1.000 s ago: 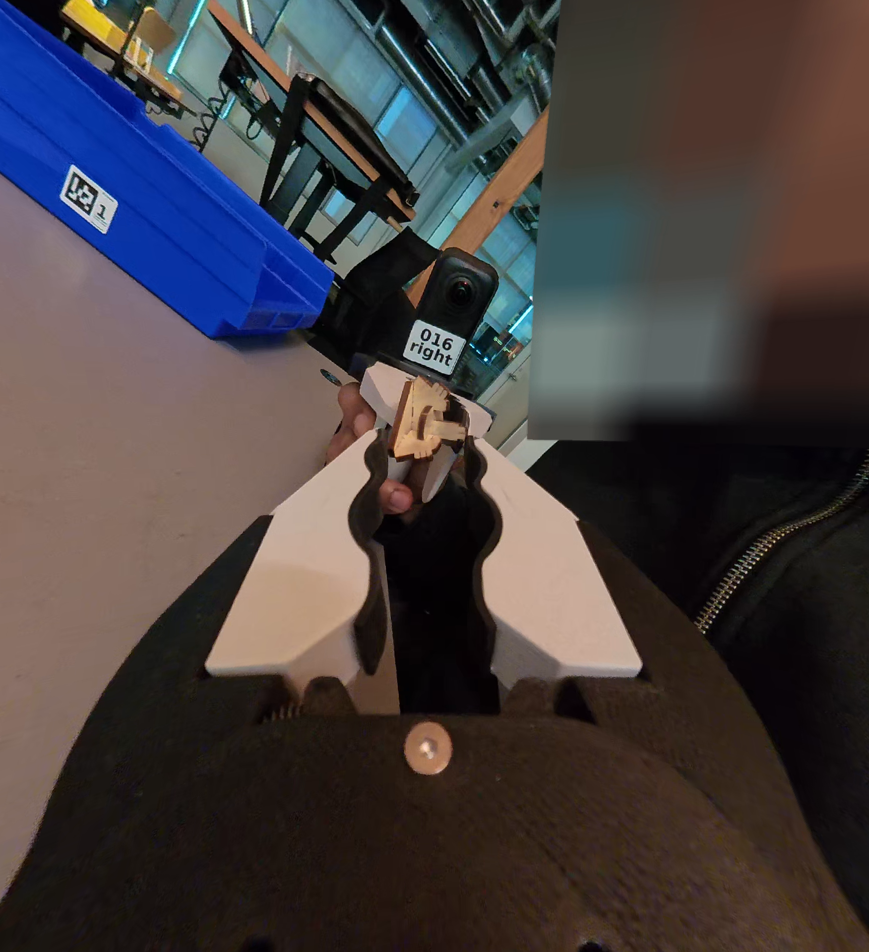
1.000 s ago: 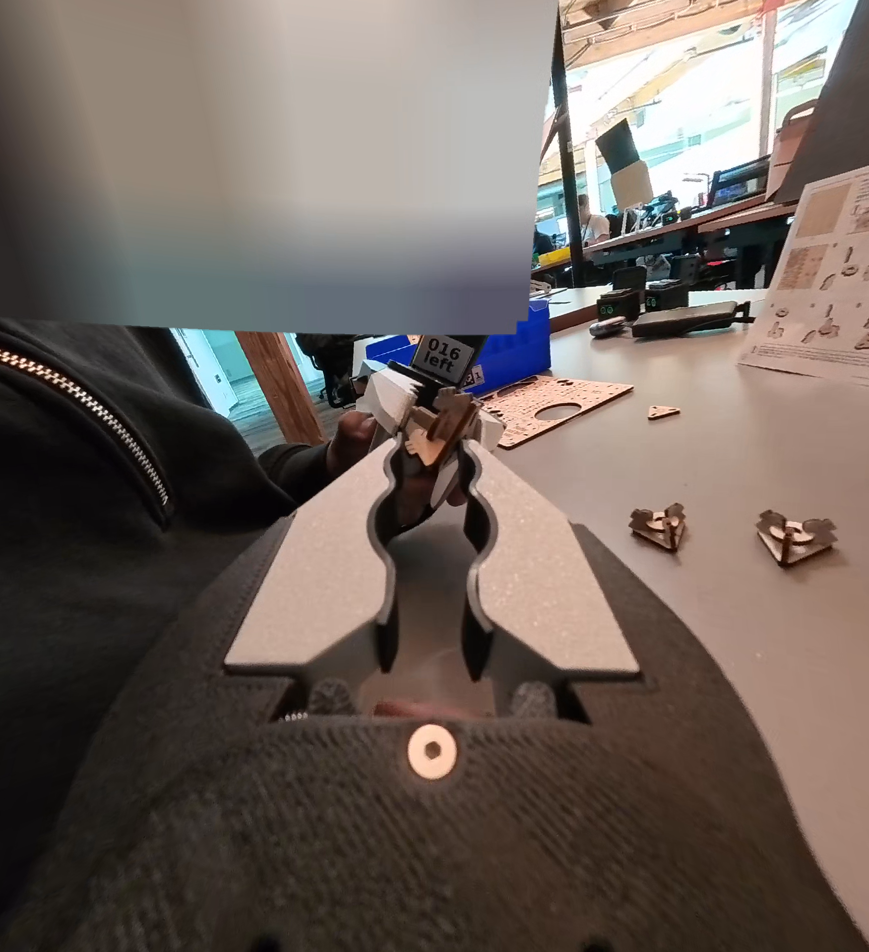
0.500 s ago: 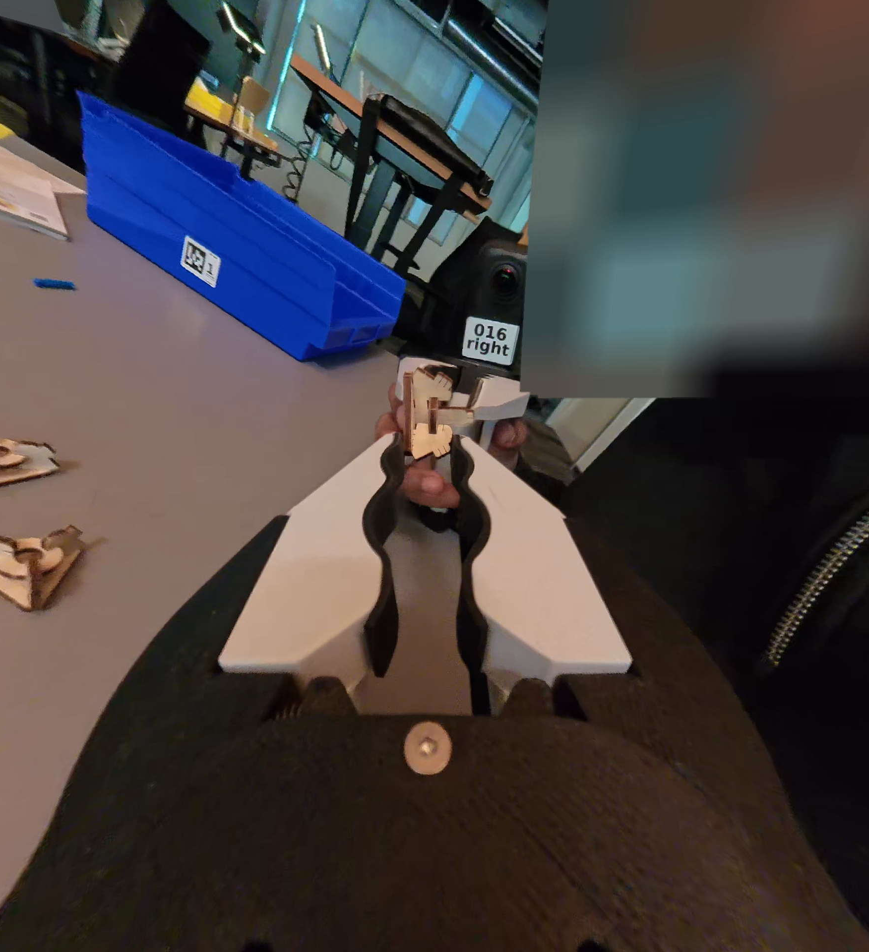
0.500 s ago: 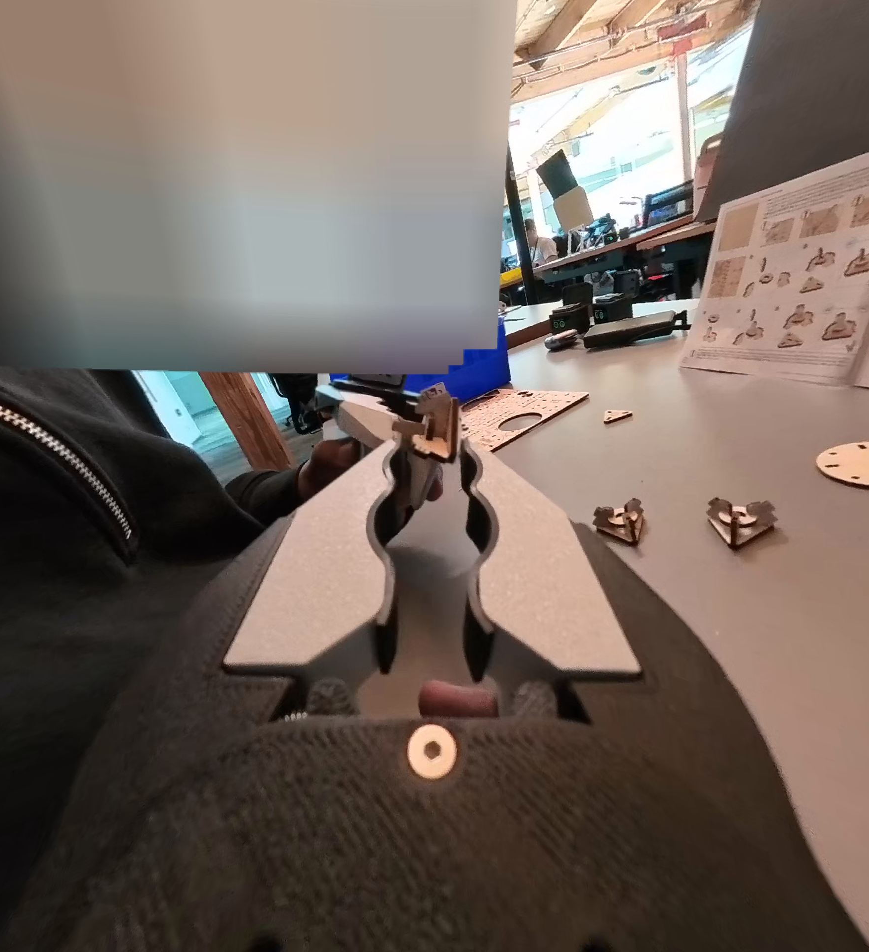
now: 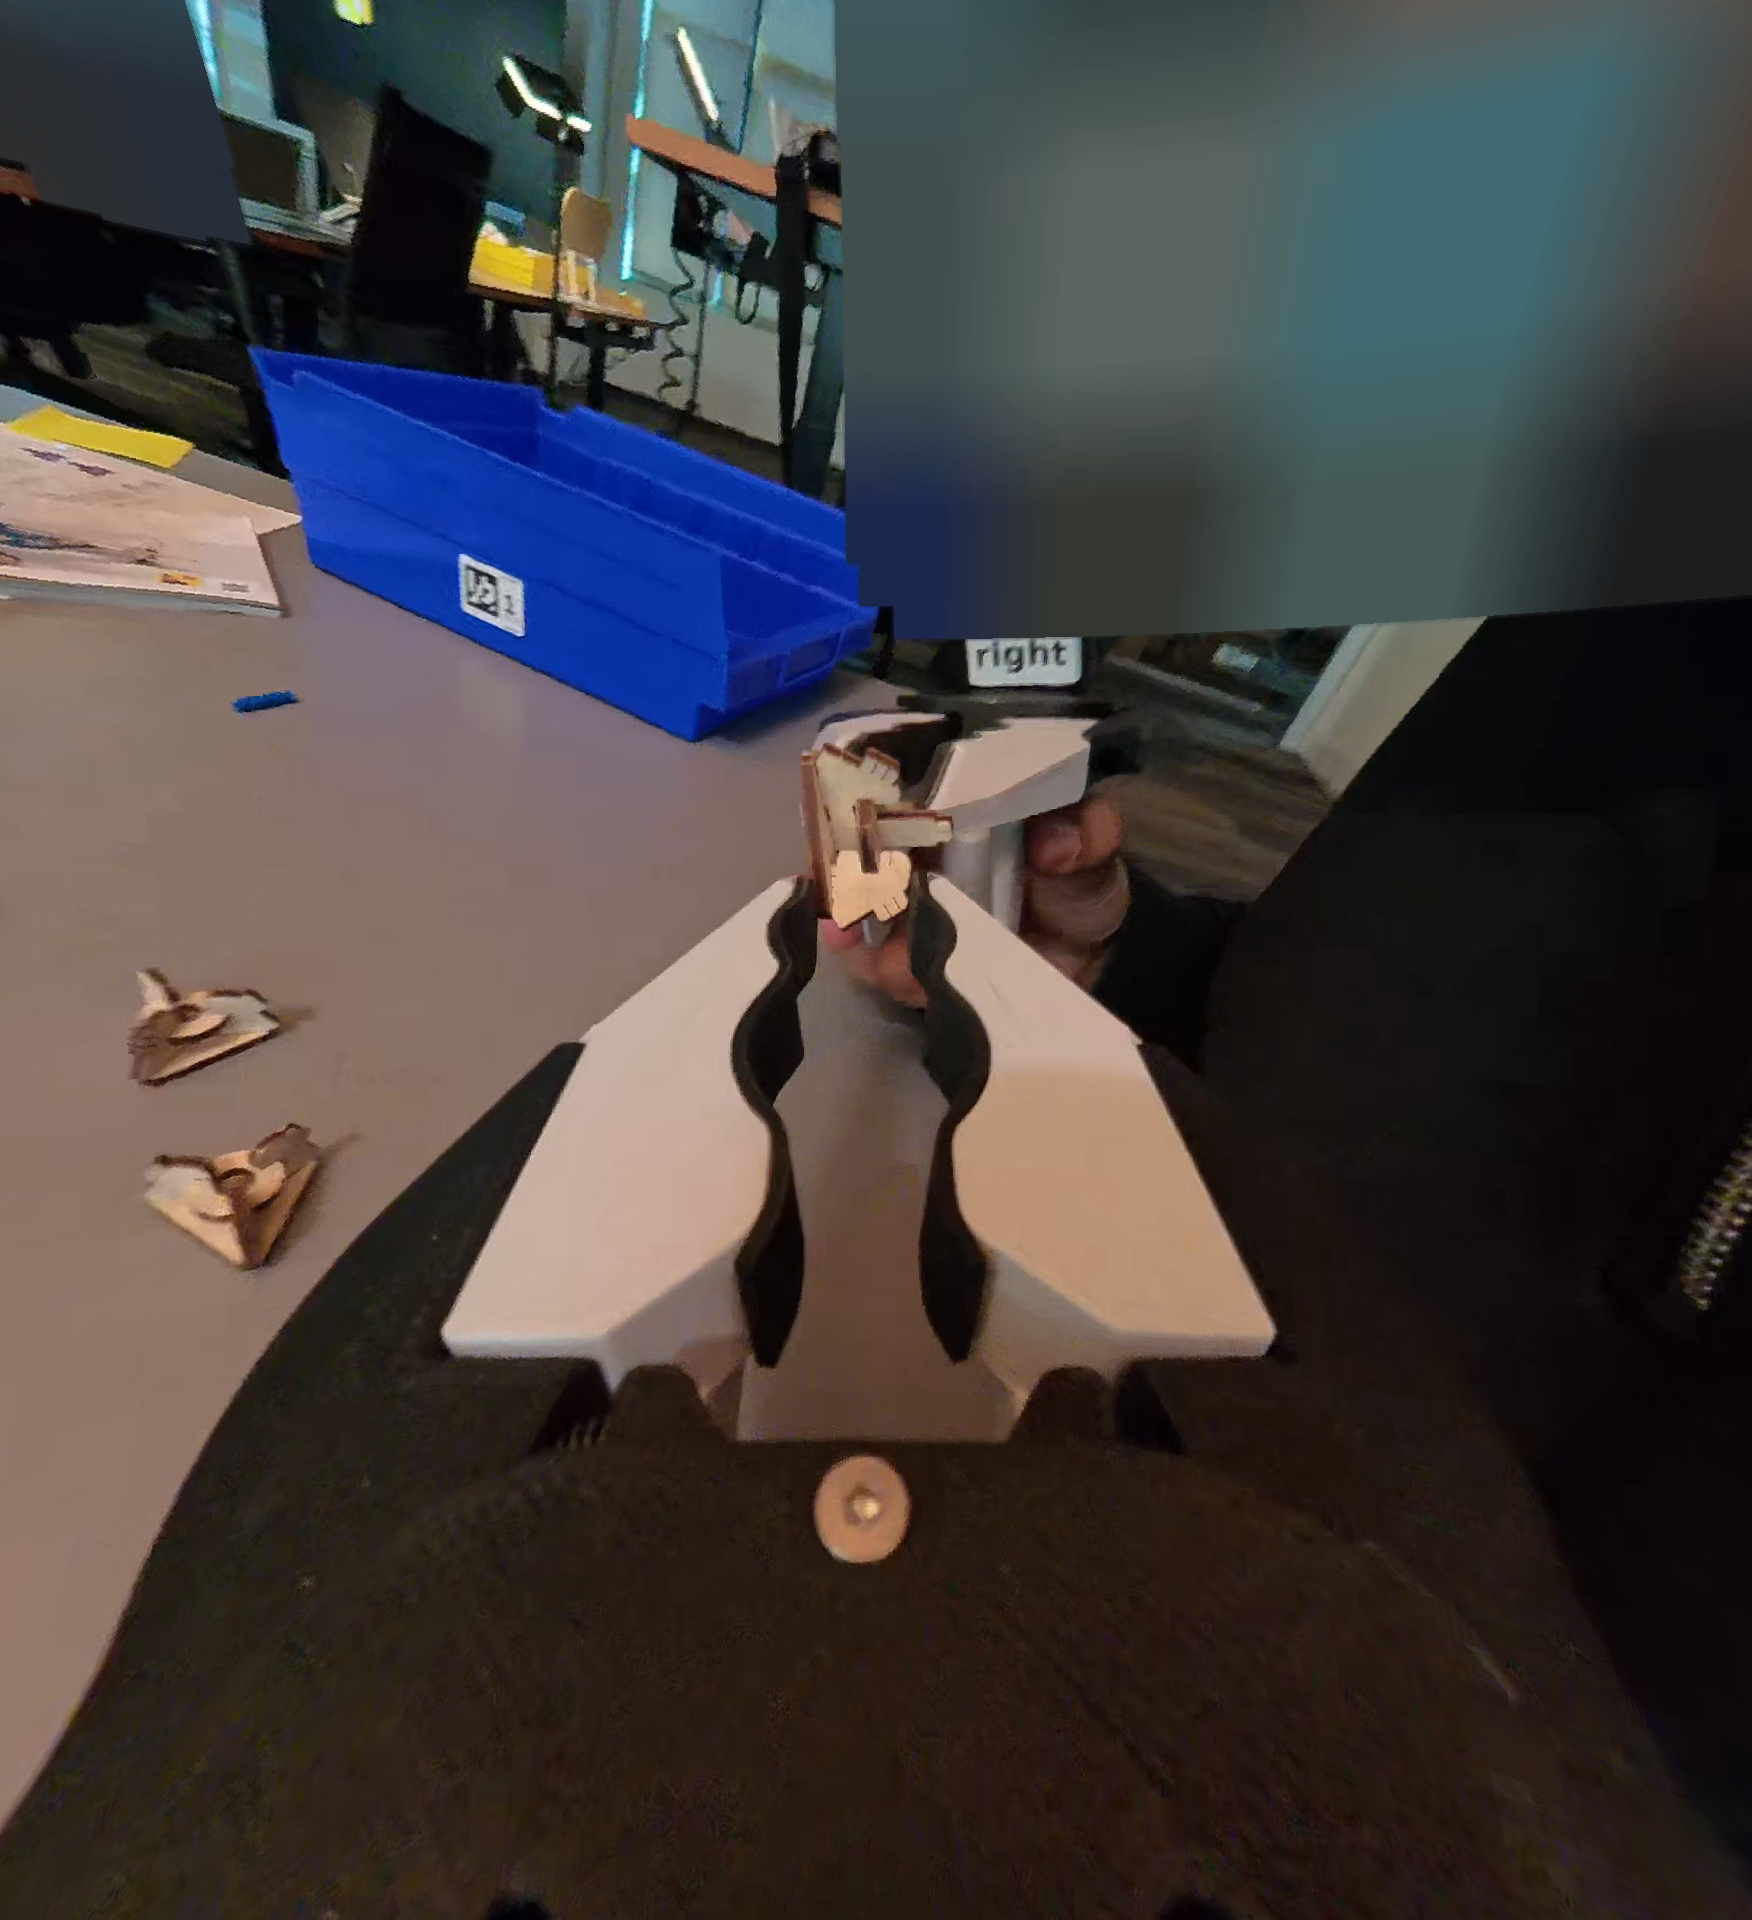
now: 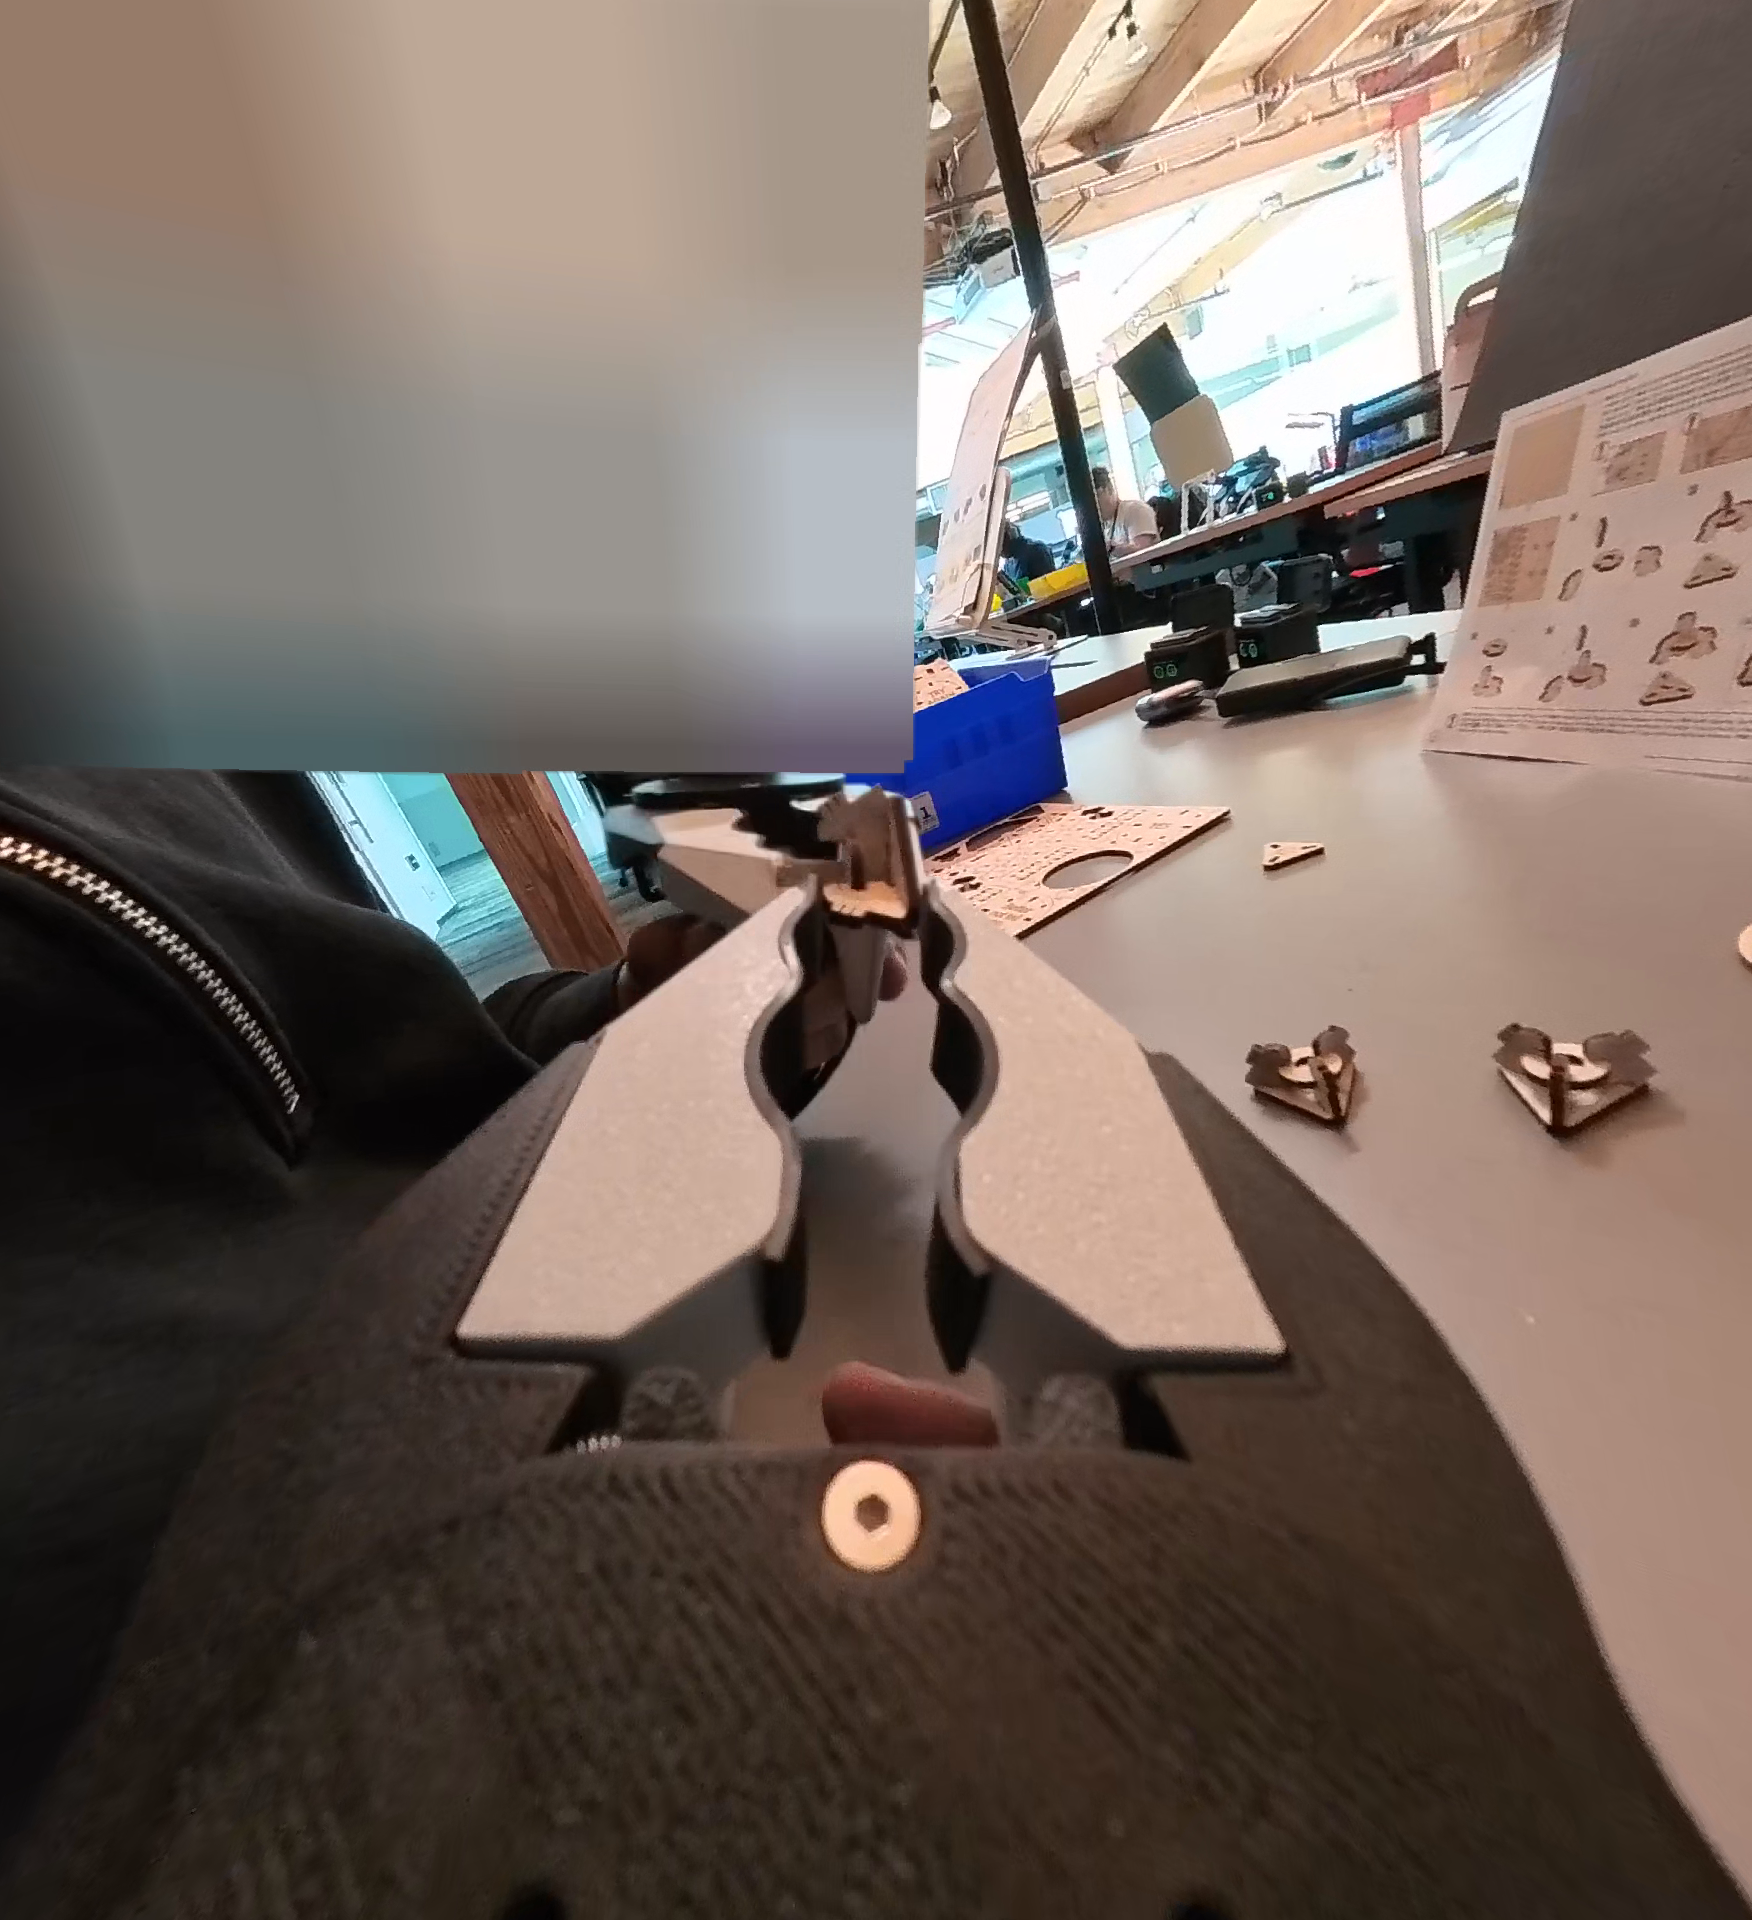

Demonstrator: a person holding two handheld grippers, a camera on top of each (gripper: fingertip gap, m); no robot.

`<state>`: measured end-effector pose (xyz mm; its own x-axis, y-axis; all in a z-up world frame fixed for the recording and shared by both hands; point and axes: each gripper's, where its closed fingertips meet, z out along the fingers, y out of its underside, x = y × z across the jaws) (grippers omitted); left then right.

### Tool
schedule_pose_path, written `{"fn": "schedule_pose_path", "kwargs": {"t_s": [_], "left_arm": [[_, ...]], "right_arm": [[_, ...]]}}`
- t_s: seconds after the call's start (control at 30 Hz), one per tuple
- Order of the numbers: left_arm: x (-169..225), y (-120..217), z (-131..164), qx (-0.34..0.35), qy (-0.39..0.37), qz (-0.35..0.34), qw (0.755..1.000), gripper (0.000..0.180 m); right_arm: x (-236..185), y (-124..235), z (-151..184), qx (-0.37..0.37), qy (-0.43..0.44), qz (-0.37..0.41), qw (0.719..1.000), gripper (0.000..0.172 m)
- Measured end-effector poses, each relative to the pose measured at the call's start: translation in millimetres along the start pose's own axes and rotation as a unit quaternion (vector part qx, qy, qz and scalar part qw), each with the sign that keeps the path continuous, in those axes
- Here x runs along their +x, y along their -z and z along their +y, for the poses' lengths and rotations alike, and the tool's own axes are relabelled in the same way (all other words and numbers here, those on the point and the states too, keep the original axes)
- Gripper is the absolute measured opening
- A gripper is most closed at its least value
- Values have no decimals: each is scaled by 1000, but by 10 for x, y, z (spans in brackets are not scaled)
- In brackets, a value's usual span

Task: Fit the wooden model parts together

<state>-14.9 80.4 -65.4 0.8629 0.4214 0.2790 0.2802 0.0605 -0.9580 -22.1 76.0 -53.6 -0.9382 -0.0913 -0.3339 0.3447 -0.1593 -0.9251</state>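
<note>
Holding a small pale wooden assembly (image 5: 851,831) in the air, above the edge of the grey table (image 5: 436,883), not far from the blue bin (image 5: 560,540). Gripped from two sides: by the left gripper (image 5: 856,899) on the lower lobe, jaws nearly closed, pads pressing on the wood; by the right gripper (image 6: 861,894), equally narrow, on the flat plate. Probably best to grip firmly but gently, as the thin tabs look easy to snap, and to avoid twisting one tong against the other. Well apart on the table: two similar triangular pieces (image 5: 202,1023).
</note>
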Motion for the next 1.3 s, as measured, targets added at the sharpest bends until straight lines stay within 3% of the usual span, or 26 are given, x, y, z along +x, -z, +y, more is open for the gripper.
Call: {"fn": "schedule_pose_path", "kwargs": {"t_s": [0.13, 0.17, 0.27, 0.4, 0.53, 0.6, 0.67, 0.77, 0.87, 0.97, 1.3], "left_arm": [[20, -66, 180, -78, -94, -42, 992, 16], [126, -125, 275, -103, -114, -22, 988, 0], [218, -273, 268, -86, -156, -49, 983, 0], [109, -174, 227, -79, -57, -23, 995, 0], [56, 48, -63, 17, 3, 2, 1000, 0], [-42, 142, -193, 64, 38, -6, 997, 19], [-137, 124, -167, 67, 98, 1, 993, 55], [-19, 10, -44, 41, 187, 78, 978, 70], [111, -33, -1, 31, 201, 122, 971, 43], [97, -13, 58, 9, 193, 115, 974, 32], [36, 188, 61, 37, 196, 112, 974, 21]], "right_arm": [[-17, -24, 20, -8, 19, 2, 1000, 16], [-10, -61, 77, -29, 20, 7, 999, 15], [76, -66, 137, -57, 47, 45, 996, 16], [120, 2, 92, -46, 39, 52, 997, 16], [83, 52, 12, -17, 18, 25, 999, 16], [52, 71, -14, -5, 2, 6, 1000, 16], [19, 69, -24, 2, -12, -10, 1000, 15], [-27, 16, 36, -15, -24, -23, 999, 15], [-54, -46, 125, -44, -16, -18, 999, 15], [-77, -79, 176, -62, -6, -18, 998, 15], [-71, -203, 199, -62, 33, 2, 998, 16]]}}
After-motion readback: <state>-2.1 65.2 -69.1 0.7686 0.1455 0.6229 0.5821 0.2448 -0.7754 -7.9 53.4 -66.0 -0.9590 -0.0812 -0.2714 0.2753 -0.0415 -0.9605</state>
